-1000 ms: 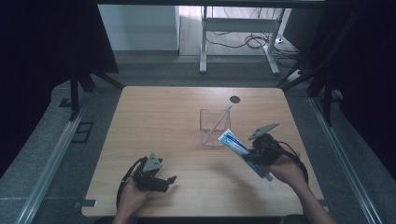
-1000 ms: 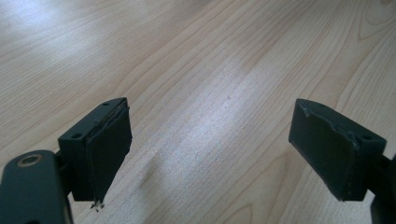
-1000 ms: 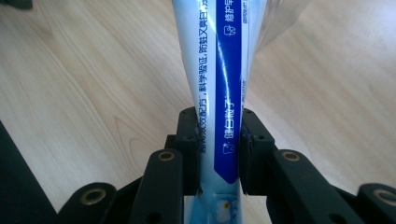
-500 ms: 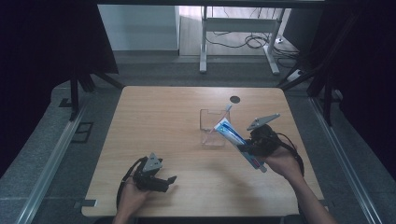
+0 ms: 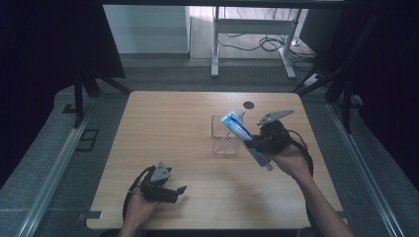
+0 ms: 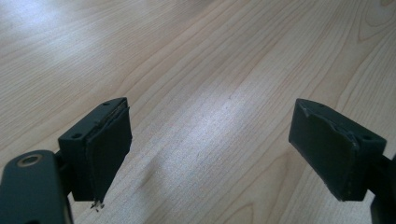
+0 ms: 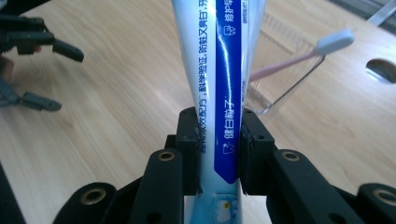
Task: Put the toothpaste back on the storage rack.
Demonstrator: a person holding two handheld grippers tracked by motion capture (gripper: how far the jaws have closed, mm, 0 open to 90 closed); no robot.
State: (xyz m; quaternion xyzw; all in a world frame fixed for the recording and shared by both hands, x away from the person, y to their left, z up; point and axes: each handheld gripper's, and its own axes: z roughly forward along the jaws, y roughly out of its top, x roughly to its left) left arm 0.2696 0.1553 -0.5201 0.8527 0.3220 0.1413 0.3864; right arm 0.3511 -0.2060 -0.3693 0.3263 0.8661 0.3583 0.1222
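Observation:
A blue and white toothpaste tube (image 5: 241,129) (image 7: 219,84) is clamped between the pads of my right gripper (image 5: 254,144) (image 7: 218,149), held above the table and tilted. Its upper end hangs over the right side of a clear plastic cup (image 5: 223,140) (image 7: 273,93) at the table's middle. A pink toothbrush with a white head (image 7: 303,52) leans in that cup. My left gripper (image 5: 174,192) (image 6: 210,154) rests near the front left of the table, open, with bare wood between its jaws.
A wooden table (image 5: 173,128) carries a dark round hole (image 5: 248,104) (image 7: 380,69) behind the cup. A metal frame and cables (image 5: 257,34) stand on the floor beyond the far edge. The left gripper (image 7: 46,70) appears far off in the right gripper view.
My right gripper has risen and moved left toward the cup with the tube, whose upper end now reaches over the cup. The left gripper has stayed put.

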